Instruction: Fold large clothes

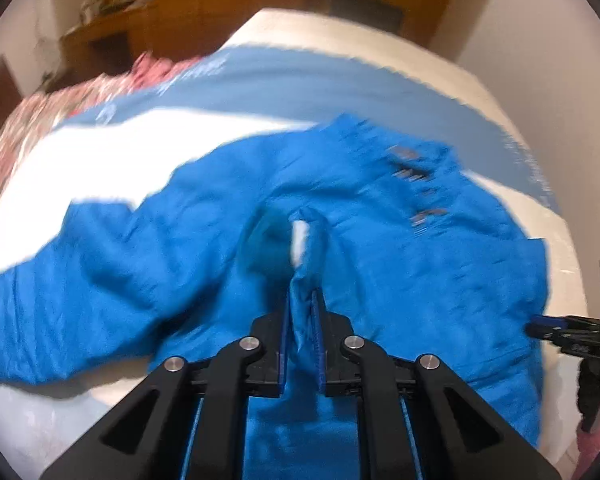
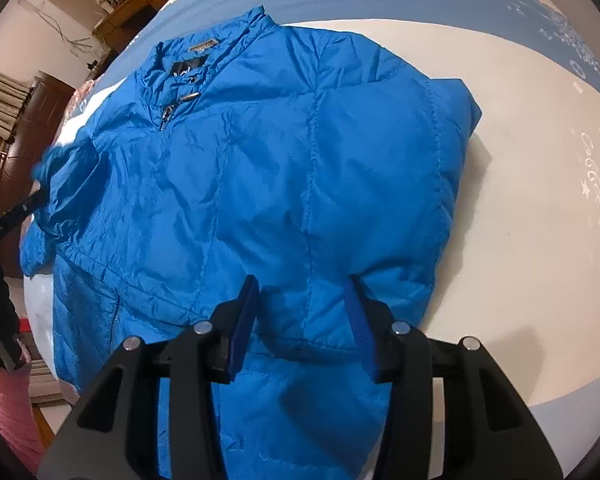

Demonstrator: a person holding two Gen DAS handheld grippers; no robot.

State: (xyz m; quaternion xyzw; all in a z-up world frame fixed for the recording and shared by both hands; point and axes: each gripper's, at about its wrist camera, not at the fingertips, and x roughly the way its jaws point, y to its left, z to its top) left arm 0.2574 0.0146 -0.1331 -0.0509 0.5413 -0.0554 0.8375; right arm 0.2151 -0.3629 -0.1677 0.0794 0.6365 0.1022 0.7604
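A bright blue puffer jacket [image 2: 300, 160] lies spread front-up on the bed, its collar and zipper [image 2: 180, 100] at the far left. My left gripper [image 1: 303, 314] is shut on a raised pinch of the jacket's fabric [image 1: 380, 240], which stands up in a ridge between the pads; this view is blurred. In the right wrist view the left gripper [image 2: 20, 212] shows at the left edge by the bunched sleeve. My right gripper [image 2: 304, 312] points down over the jacket's near hem, jaws apart, the fabric lying flat under and between them. It also shows at the right edge of the left view [image 1: 560, 328].
The bed has a white and pale blue sheet [image 2: 520, 200] with printed lettering. A red floral cover [image 1: 40, 120] lies at the bed's far left. Wooden furniture [image 1: 100, 40] stands beyond the bed. A person's pink sleeve [image 2: 8, 400] is at the lower left.
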